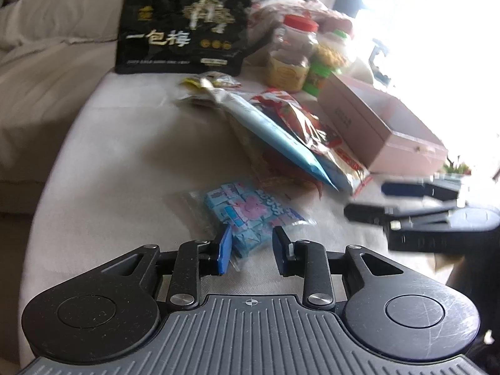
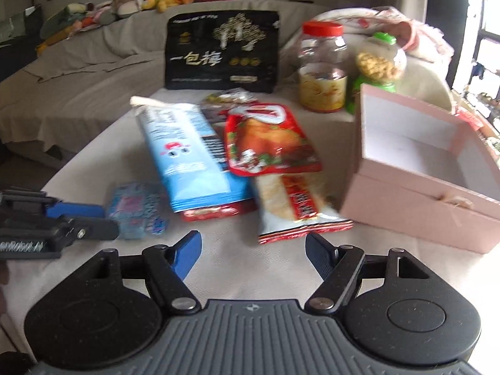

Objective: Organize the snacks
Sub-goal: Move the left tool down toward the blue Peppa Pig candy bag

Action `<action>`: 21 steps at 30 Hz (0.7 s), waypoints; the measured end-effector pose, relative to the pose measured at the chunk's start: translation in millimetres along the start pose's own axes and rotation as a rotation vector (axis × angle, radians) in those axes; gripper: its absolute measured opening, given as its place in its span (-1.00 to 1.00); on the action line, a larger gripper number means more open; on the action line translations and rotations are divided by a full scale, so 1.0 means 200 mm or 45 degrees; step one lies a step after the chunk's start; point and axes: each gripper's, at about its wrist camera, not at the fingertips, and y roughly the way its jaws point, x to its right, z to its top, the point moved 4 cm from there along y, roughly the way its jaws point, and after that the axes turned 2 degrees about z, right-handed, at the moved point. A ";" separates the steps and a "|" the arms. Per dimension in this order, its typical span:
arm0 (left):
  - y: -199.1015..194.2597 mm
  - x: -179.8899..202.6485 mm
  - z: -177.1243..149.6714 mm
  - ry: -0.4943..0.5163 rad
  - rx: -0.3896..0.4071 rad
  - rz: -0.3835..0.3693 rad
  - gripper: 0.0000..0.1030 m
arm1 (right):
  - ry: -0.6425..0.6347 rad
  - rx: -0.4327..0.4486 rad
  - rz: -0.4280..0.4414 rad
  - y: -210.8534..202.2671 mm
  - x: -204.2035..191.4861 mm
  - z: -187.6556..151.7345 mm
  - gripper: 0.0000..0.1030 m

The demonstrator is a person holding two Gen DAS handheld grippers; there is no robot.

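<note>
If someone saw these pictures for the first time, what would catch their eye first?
Probably the big black plum bag standing upright at the far edge of the table, and the open pink box, empty, on the right. Between them, a blue packet and a red one lie in an overlapping heap.

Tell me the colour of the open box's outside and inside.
The open box is pale pink outside and white inside, empty as far as shown; the right wrist view shows it best.

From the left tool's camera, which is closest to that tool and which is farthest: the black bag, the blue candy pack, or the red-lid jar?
1. Blue candy pack: right at the left tool's tips.
2. Red-lid jar: far back, to the right.
3. Black bag: far back, centre-left, leaning on the sofa. The jar and bag are nearly level, so that order is uncertain.
</note>
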 end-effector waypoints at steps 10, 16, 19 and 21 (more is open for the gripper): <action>-0.03 0.18 0.06 0.495 0.043 -0.027 -0.30 | 0.020 0.071 -0.098 -0.08 0.11 -0.04 0.45; 0.12 0.29 0.01 0.740 -0.081 -0.018 -0.10 | 0.068 0.073 -0.136 -0.12 0.20 -0.12 0.45; 0.13 0.33 -0.03 0.813 -0.105 -0.067 0.45 | 0.120 0.061 -0.153 -0.11 0.26 -0.16 0.46; 0.13 0.33 -0.04 0.797 -0.101 -0.098 0.54 | 0.147 0.053 -0.173 -0.09 0.30 -0.19 0.46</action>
